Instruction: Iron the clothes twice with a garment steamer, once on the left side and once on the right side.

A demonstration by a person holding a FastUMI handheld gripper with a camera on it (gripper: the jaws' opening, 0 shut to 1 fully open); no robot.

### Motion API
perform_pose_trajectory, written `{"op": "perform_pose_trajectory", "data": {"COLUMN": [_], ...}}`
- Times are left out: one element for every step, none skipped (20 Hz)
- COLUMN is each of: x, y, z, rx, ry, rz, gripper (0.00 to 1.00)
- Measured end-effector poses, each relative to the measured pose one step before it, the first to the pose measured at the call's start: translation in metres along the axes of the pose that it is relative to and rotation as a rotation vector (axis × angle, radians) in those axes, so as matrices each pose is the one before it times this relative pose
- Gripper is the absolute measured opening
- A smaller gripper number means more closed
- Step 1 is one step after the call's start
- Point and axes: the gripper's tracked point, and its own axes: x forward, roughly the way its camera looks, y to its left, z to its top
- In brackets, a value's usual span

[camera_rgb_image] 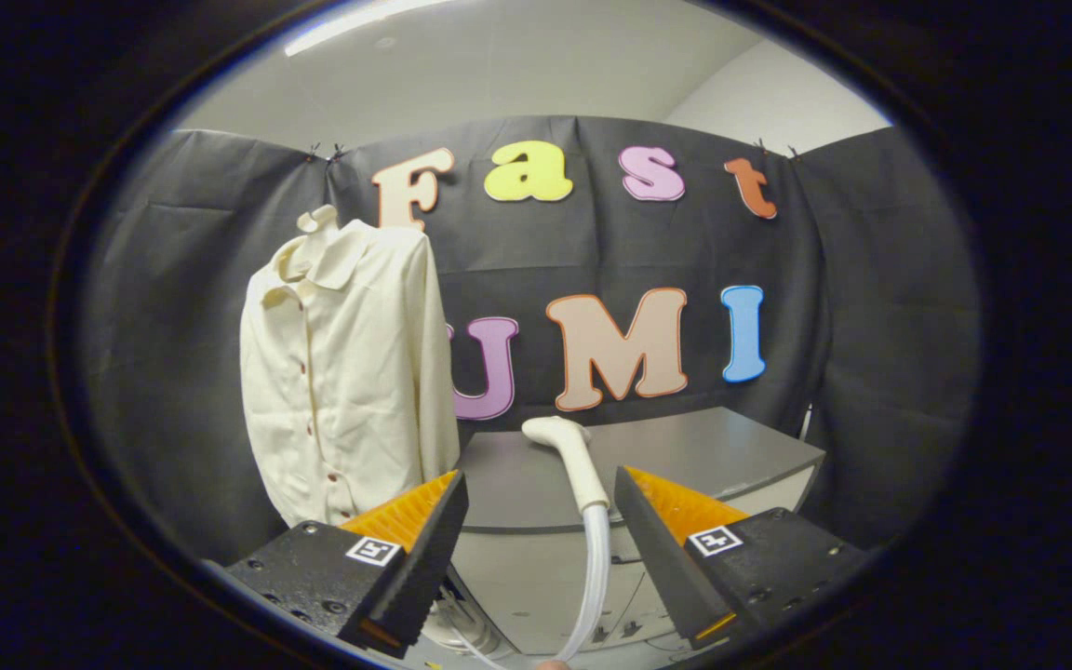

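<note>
While the gripper (541, 507) is hovering with its two fingers spread wide apart and pinching nothing, the white plastic garment steamer head (569, 456) is lying on the grey tabletop (685, 456), showing in the gap between the fingertips and just beyond them. Its translucent hose (595, 577) is trailing down off the table's front edge. A cream long-sleeved button-up shirt (345, 372) is hanging beside the table on the left finger's side (collar up, small dark buttons running down its front), draping in front of the black cloth wall (880, 307)
</note>
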Motion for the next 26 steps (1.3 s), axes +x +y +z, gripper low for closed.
{"op": "perform_pose_trajectory", "data": {"x": [0.01346,0.01178,0.01376,0.01485,0.0141,0.0132,0.01414,0.01277,0.01324,0.01257,0.01443,0.01138,0.00916,0.00774,0.00998,0.00761,0.00872,0.00659,0.00603,0.00508,0.00795,0.00516,0.00543,0.00261,0.00253,0.00377], "y": [-0.00541,-0.00308,-0.00155,-0.0025,-0.00048,-0.00292,-0.00355,-0.00149,-0.0021,-0.00394,-0.00128,-0.00125,-0.00036,0.00087,0.00086,0.00033,0.00003,0.00098,0.002,0.00067,0.00068,0.00114,-0.0018,-0.00088,-0.00124,-0.0011], "z": [0.0028,0.00337,0.00196,0.00122,0.00055,0.00205,0.0019,0.00467,0.00173,-0.00028,0.00317,0.00091,0.00445,0.00264,-0.00081,0.00083,-0.00033,0.00122,-0.00068,0.0006,0.00135,0.00019,-0.00111,-0.00001,-0.00186,0.0017], "rx": [0.00626,0.00467,0.0043,0.00382,-0.00067,0.00209,0.00443,0.00084,0.00514,-0.00353,0.00293,-0.00386,0.00039,-0.00752,-0.00937,-0.01323,-0.01359,-0.01324,-0.01036,-0.00305,0.00527,0.00085,-0.00643,0.00602,0.00714,0.01395], "ry": [0.01189,0.01213,0.01586,0.02419,0.02572,0.02658,0.02136,0.02274,0.02086,0.04344,0.01696,0.02939,0.00465,0.02113,0.0142,0.02253,0.01983,0.01589,0.01358,0.01479,0.01942,0.01059,0.02156,0.01172,0.02208,0.0039], "rz": [-0.00693,0.00093,0.00354,0.00553,0.00386,0.00014,0.00137,0.00601,-0.00315,-0.00694,-0.00827,-0.00073,0.00418,0.00373,0.00113,-0.00253,-0.00206,-0.00087,0.00438,0.00085,0.00675,0.00327,-0.00323,-0.00326,-0.00545,-0.00483], "gripper": [0.97,0.97,0.97,0.97,0.97,0.97,0.97,0.97,0.97,0.97,0.97,0.97,0.97,0.97,0.97,0.97,0.96,0.97,0.97,0.96,0.95,0.9,0.87,0.83,0.79,0.71]}}
